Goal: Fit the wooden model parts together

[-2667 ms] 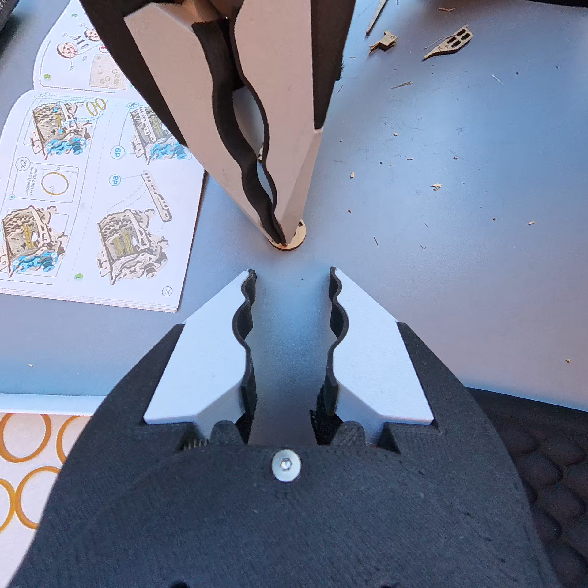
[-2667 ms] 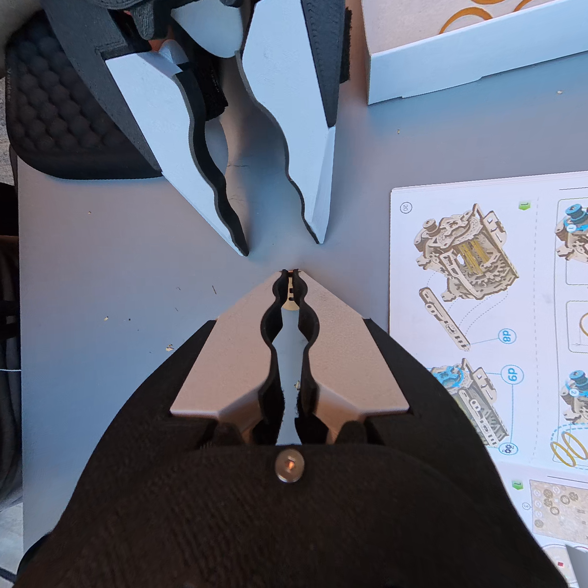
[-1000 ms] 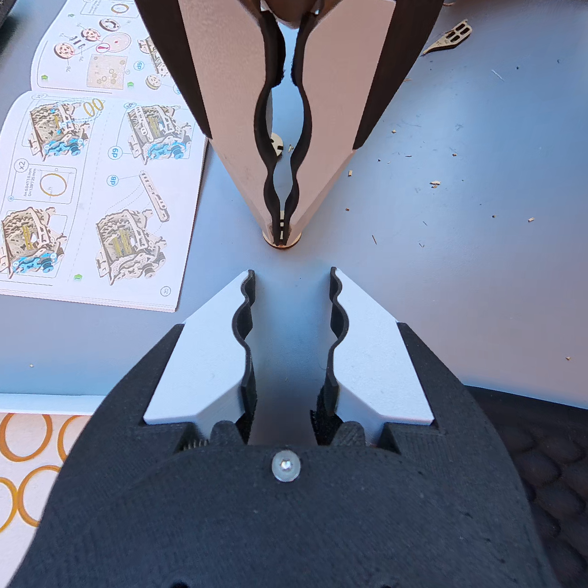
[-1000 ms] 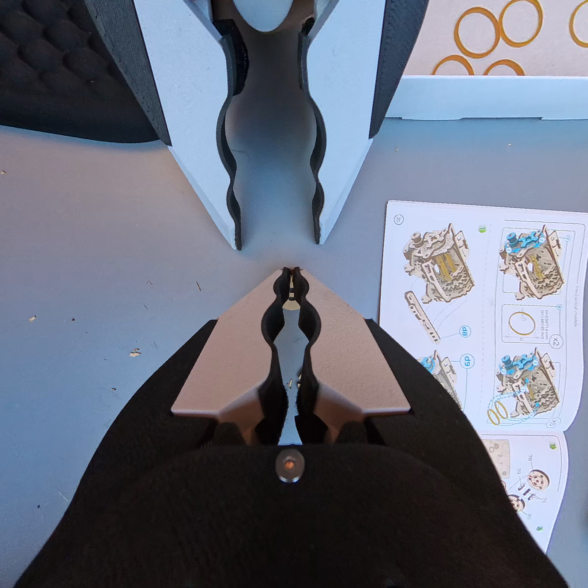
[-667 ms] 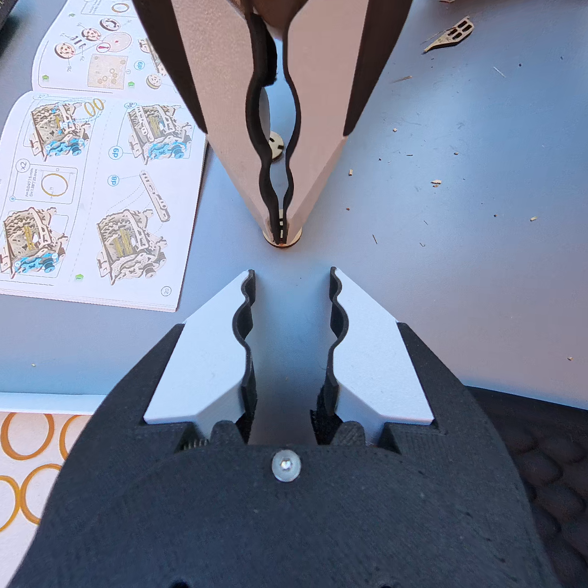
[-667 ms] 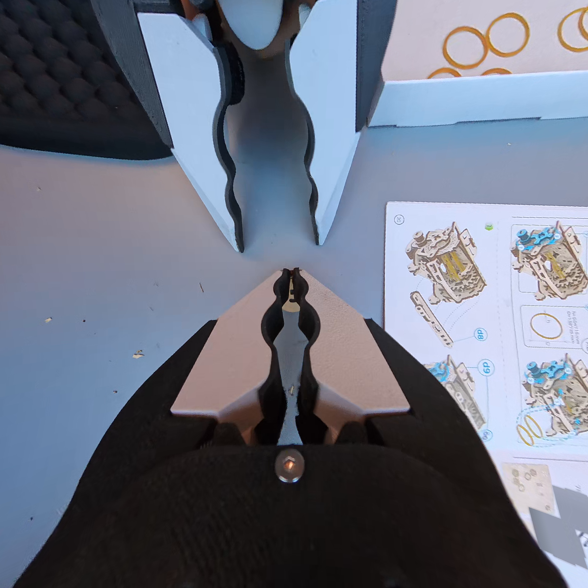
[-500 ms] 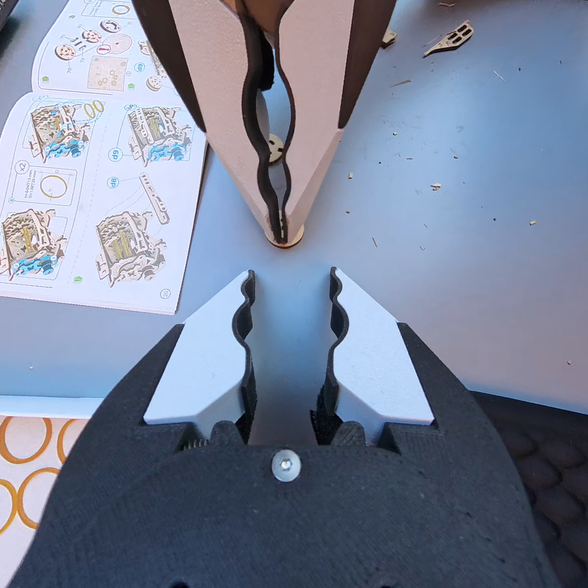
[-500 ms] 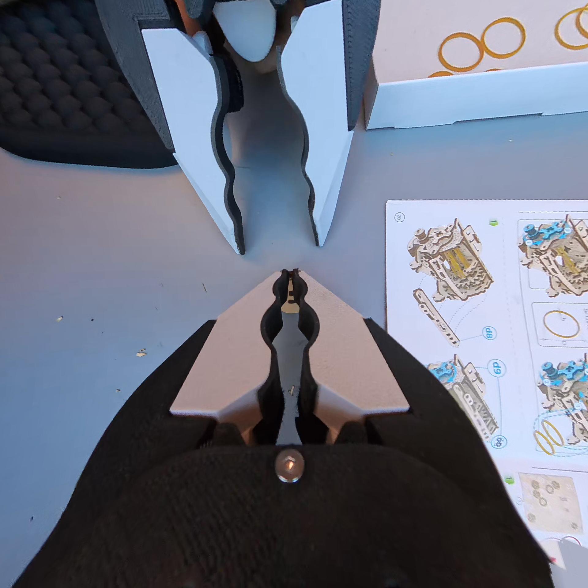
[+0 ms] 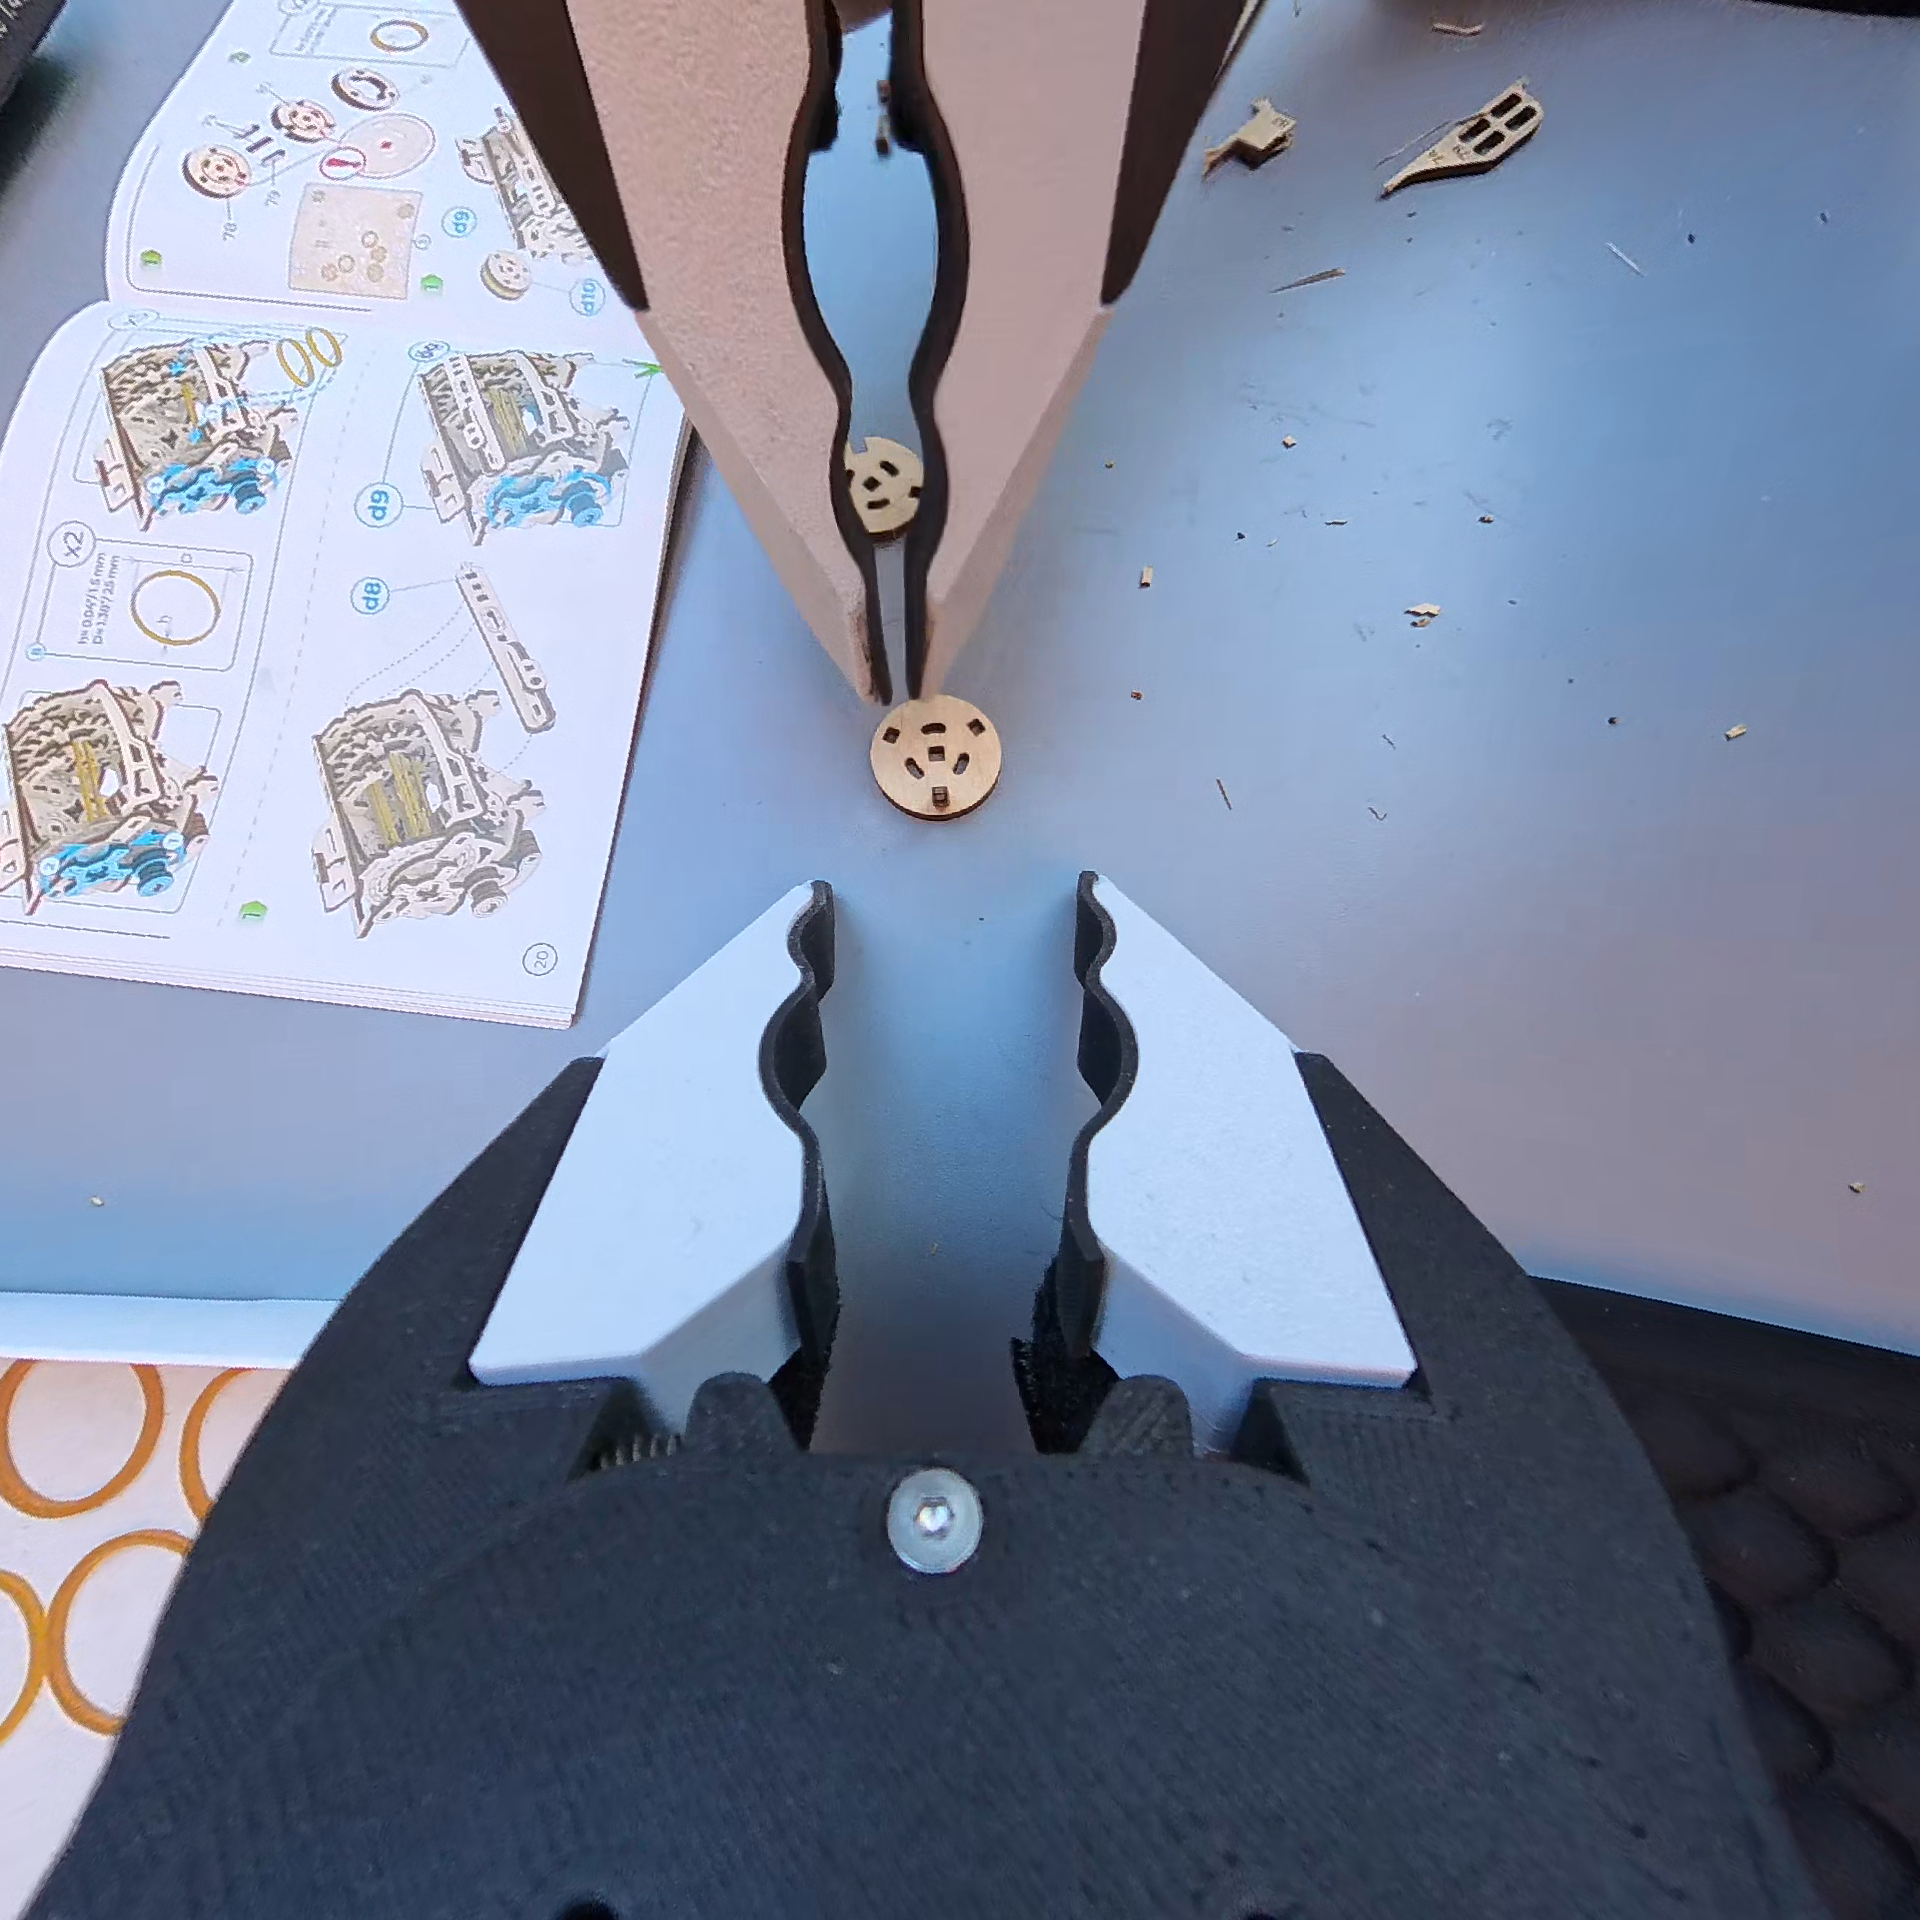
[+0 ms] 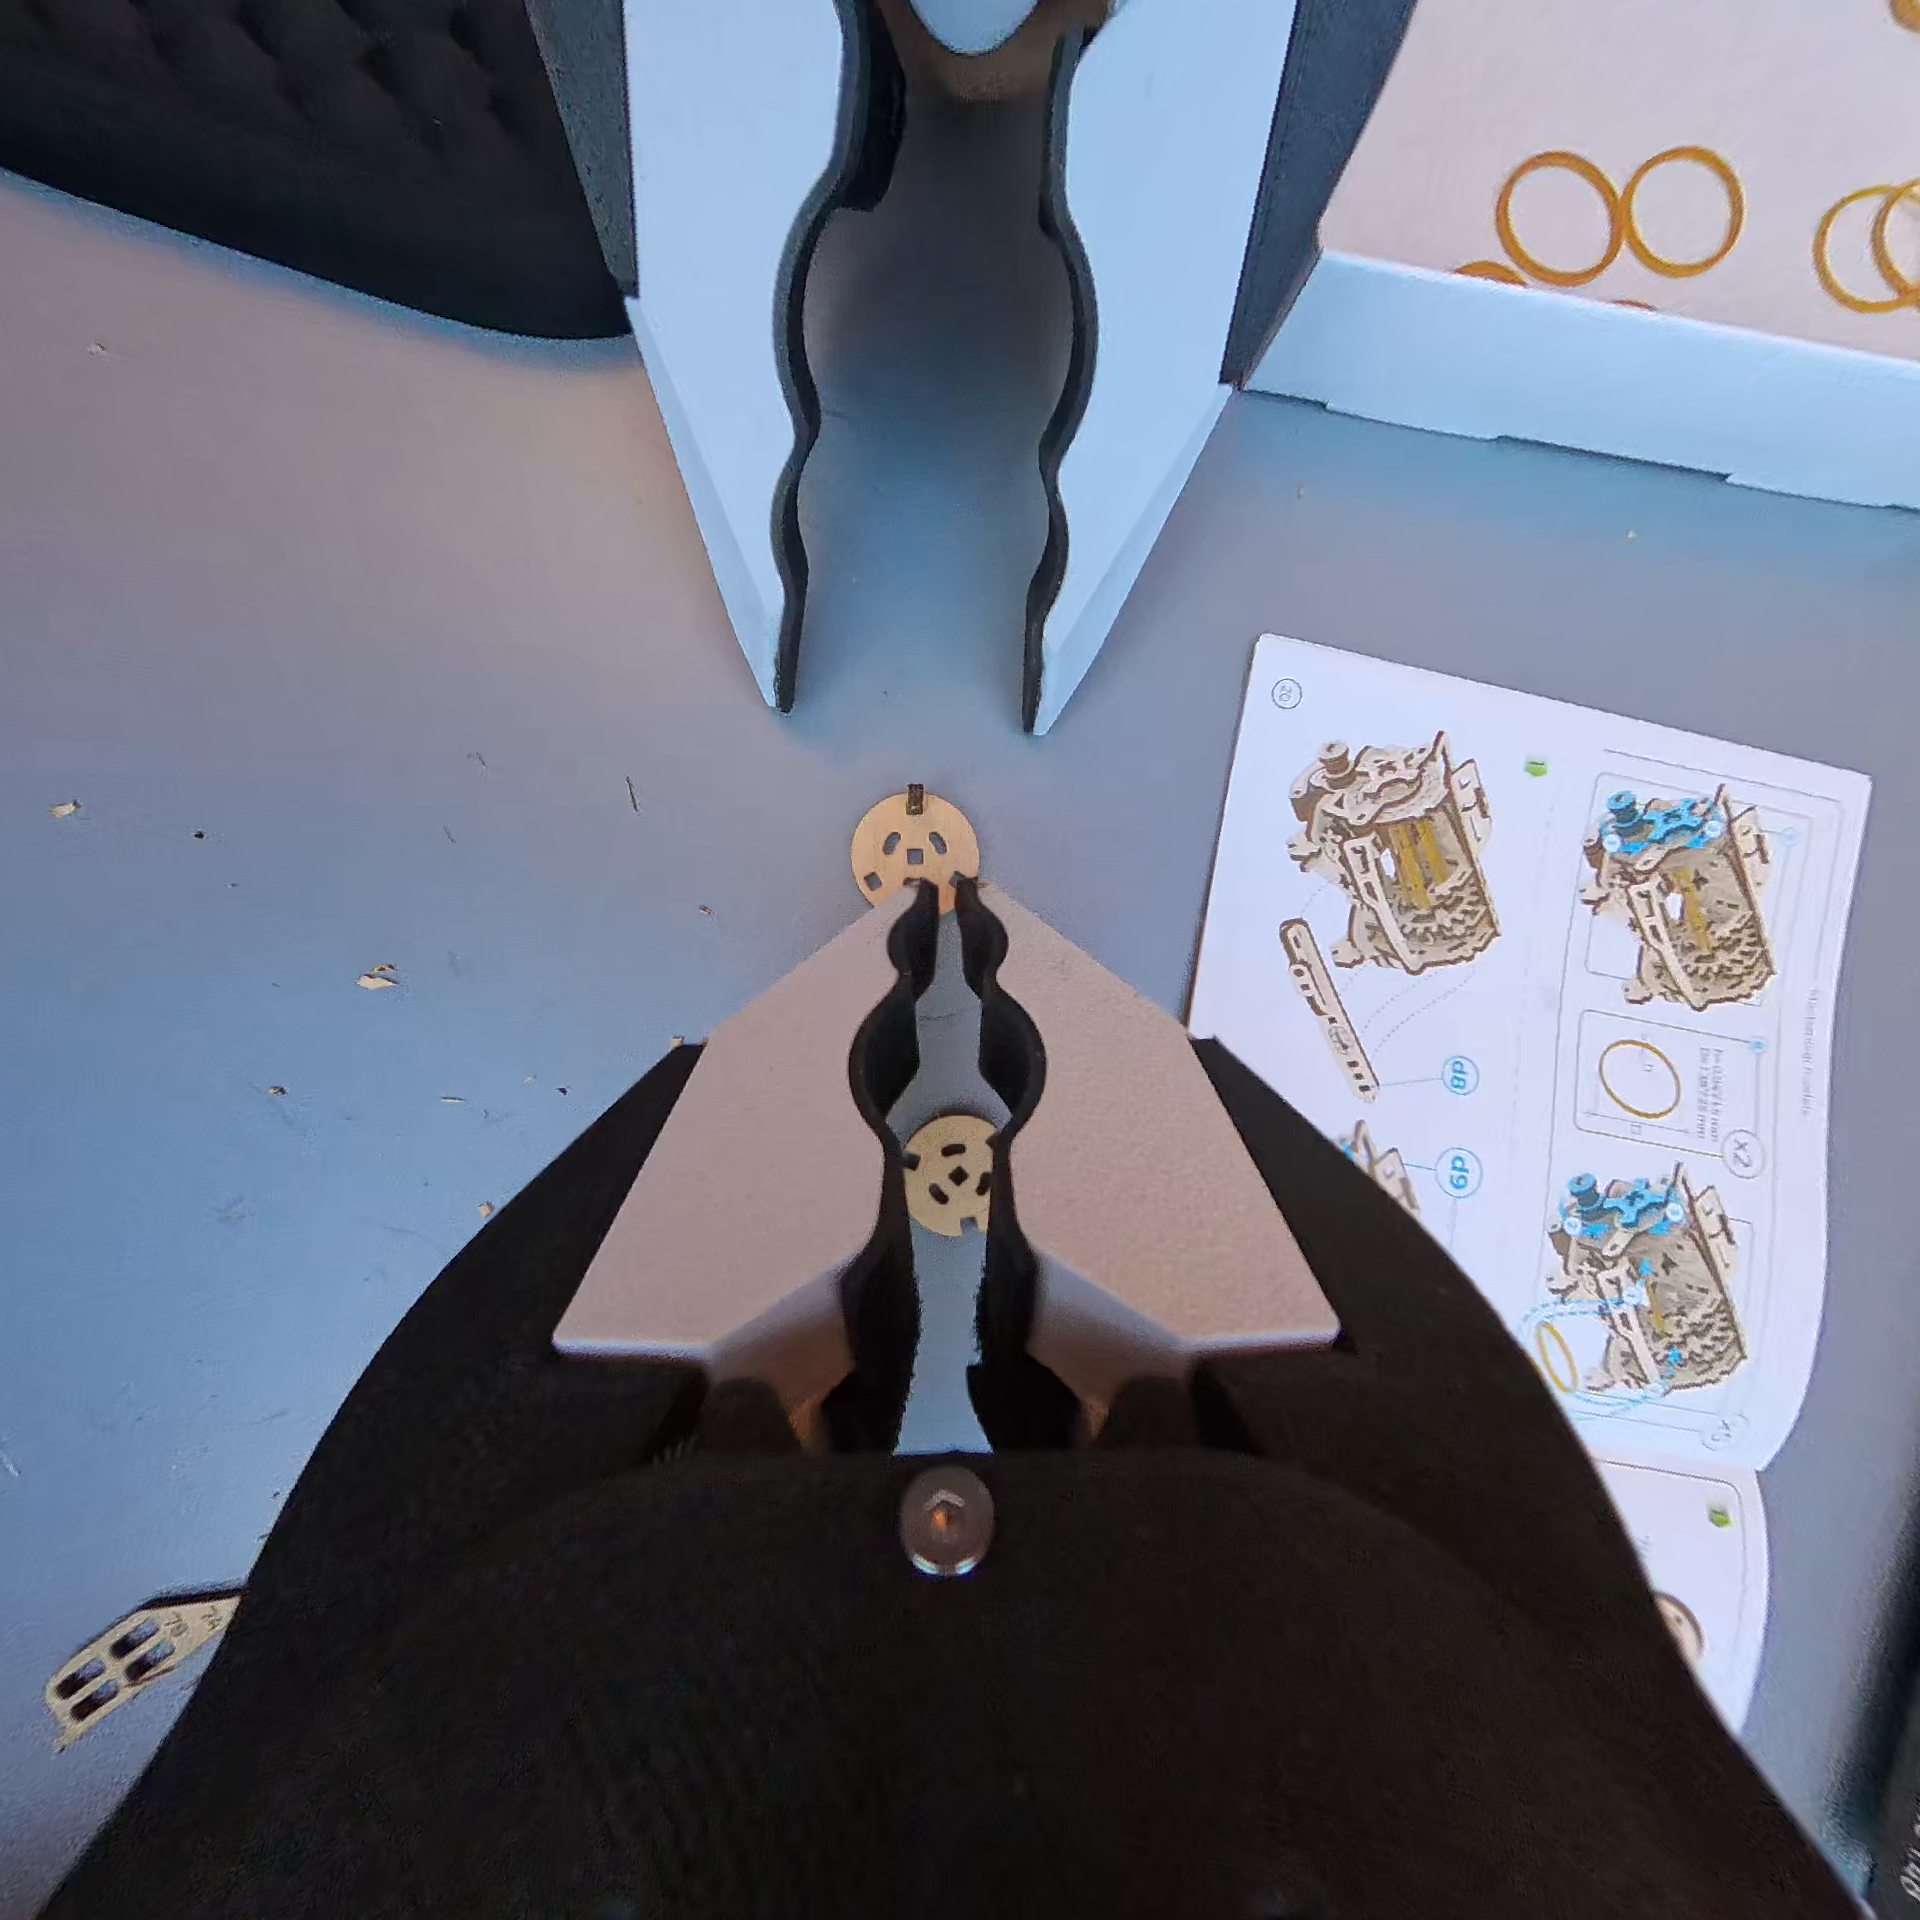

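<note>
While the two grippers face each other tip to tip over the grey bench, a small round wooden disc with little cut-out holes lies flat between them. The right gripper, the one with tan fingers, has its tips just at the edge of that disc, and they are only a tiny bit apart with nothing held in them. A second round wooden disc lies flat on the bench under the right gripper and shows through the gap between the black pads. The left gripper, with pale blue fingers, sits on the near side of the first disc with its fingers wide apart and nothing in them. An open instruction booklet with drawings lies on the bench beside the grippers. A white box with orange rubber bands in it sits near the left gripper. Wood crumbs and a few small wooden scraps are scattered over the bench.
</note>
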